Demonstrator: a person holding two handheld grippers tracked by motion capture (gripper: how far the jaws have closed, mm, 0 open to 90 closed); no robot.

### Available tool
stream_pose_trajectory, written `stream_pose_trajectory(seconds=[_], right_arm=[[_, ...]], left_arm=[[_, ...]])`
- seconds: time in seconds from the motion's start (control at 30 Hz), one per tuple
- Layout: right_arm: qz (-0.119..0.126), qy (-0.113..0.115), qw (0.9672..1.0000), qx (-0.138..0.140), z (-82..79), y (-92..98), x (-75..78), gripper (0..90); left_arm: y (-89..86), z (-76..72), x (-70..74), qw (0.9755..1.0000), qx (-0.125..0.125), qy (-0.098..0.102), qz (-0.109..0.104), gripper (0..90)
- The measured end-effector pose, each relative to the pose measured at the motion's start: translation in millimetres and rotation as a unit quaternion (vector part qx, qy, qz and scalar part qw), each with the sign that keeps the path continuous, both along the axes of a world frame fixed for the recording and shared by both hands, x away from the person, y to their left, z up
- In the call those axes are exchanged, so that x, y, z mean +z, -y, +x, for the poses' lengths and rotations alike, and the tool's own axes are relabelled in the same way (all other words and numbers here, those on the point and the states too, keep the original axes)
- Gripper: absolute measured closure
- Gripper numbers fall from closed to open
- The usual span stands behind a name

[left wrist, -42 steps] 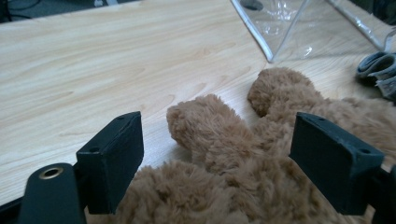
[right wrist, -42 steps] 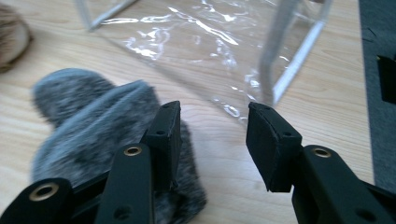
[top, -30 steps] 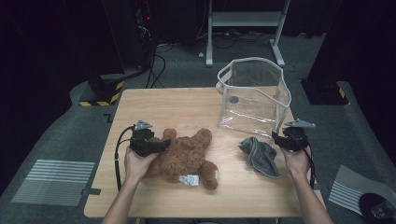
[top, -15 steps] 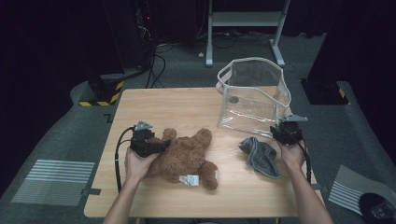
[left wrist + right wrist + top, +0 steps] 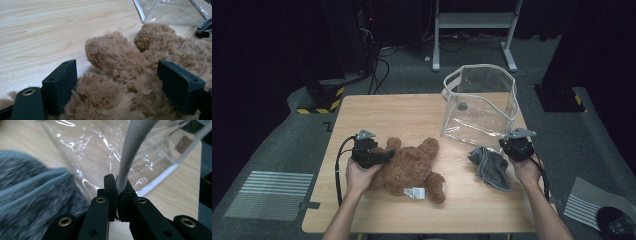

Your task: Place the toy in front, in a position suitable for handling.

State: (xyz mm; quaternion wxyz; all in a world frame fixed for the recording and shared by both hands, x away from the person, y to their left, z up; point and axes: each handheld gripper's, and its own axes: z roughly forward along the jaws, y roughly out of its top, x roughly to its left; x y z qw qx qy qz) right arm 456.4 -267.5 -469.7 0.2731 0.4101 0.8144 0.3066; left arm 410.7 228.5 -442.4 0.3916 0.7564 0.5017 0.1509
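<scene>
We grip the fluffy brown teddy bear (image 5: 412, 167) in our left gripper (image 5: 379, 157); our right gripper (image 5: 117, 187), just closed, pinches the clear bag's white-trimmed rim (image 5: 130, 155).

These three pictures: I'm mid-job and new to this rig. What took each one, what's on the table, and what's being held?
No robot arm here: a person holds a two-fingered gripper in each hand. The high view looks down on the wooden table; each of the other two pictures comes from a camera riding on a gripper. On the table lie a brown teddy bear, a grey cloth and a clear plastic bag. The left gripper straddles the bear's plush. The right gripper has just closed on the bag's white-trimmed edge, beside the cloth.
</scene>
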Motion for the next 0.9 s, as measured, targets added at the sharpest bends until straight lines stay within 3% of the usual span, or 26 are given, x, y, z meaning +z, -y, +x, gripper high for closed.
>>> stream_pose_trajectory(seconds=[0.23, 0.47, 0.9], right_arm=[[-0.021, 0.006, 0.9982, 0.056, -27.6, 1.7, 0.2, 87.7], [-0.024, 0.008, 0.9945, 0.102, -60.9, 8.3, -0.9, 87.7], [-0.001, -0.002, 0.9923, 0.124, -97.2, 24.6, -1.9, 86.8]], left_arm=[[0.1, 0.2, 0.1, 1.0, 0.001, 0.0, 0.0, 18.0], [0.1, 0.4, 0.2, 1.0, 0.0, 0.0, 0.002, 17.9], [1.0, -1.0, 0.9, 1.0, 0.0, 0.002, 0.004, 18.2]])
